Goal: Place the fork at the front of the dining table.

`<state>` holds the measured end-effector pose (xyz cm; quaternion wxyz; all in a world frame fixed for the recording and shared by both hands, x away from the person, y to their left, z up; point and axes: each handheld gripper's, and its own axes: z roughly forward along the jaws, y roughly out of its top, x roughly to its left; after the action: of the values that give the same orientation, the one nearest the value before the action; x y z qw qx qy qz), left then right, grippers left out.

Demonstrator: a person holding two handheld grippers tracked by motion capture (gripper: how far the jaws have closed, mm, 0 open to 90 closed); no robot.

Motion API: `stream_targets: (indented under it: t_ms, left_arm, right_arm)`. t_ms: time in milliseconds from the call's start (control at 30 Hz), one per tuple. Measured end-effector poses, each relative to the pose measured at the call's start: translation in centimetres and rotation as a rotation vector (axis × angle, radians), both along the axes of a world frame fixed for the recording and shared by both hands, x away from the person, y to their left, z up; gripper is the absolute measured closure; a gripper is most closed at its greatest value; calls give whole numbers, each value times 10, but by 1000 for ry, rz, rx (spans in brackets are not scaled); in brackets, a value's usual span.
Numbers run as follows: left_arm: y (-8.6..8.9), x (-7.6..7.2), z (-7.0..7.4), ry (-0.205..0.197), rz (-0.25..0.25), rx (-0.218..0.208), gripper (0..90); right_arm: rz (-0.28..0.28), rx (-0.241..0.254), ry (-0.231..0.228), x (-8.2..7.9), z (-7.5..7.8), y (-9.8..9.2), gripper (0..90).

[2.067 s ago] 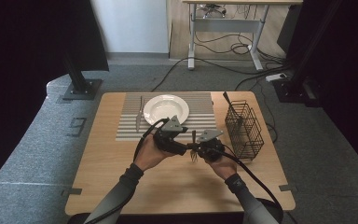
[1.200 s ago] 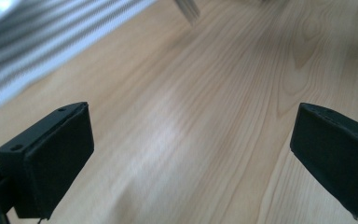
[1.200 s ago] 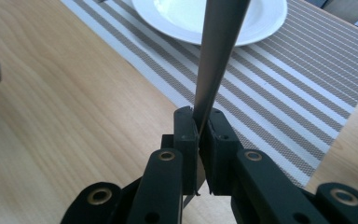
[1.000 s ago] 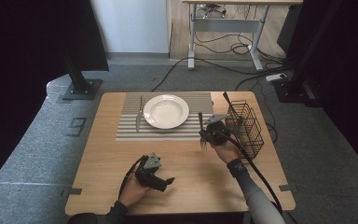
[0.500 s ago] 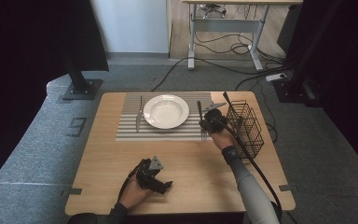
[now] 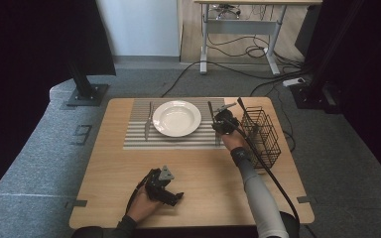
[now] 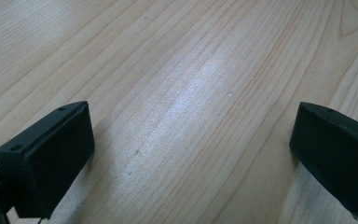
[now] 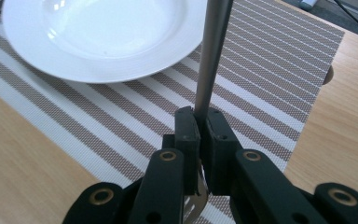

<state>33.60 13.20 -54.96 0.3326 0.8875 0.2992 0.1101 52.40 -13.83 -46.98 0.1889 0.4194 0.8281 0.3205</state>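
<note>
The knife [image 6: 148, 122] lies on the left stripe of the placemat [image 6: 134, 141], just beside the white plate [image 6: 159, 127], and has not shifted across the pictures. The setting still lacks its right-hand piece.

The left gripper [image 6: 176, 195] has pulled back from the middle of the table [image 6: 203, 173], where it met the other gripper two seconds ago. It now rests near the person's edge. In the left gripper view its jaws stand wide apart [image 7: 191, 154] over bare wood, with nothing between them. Judging by that, its part in the handover is done.

The right gripper [image 6: 216, 120] has carried the fork [image 6: 211, 111] away from that meeting point, forward and to the right. It is now over the right side of the placemat, close beside the plate. In the right gripper view the jaws [image 8: 199, 135] are clamped tight on the fork's neck, the handle [image 8: 213, 56] runs forward past the plate's rim [image 8: 121, 70], and the head pokes out below the pads. The fork is not yet laid down. It looks as if it needs lowering flat onto the stripes, parallel to the knife, before release.

The wire cutlery basket [image 6: 260, 136] stands at the far right, just beside the hand, close enough to snag the trailing cable.
</note>
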Motion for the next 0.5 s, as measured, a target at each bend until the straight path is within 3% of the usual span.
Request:
stream_targets:
  t_ms: [500]
  left_arm:
    - [0, 0, 0, 0, 0, 0, 0]
  right_arm:
    - [-63, -75, 30, 28, -18, 5, 857]
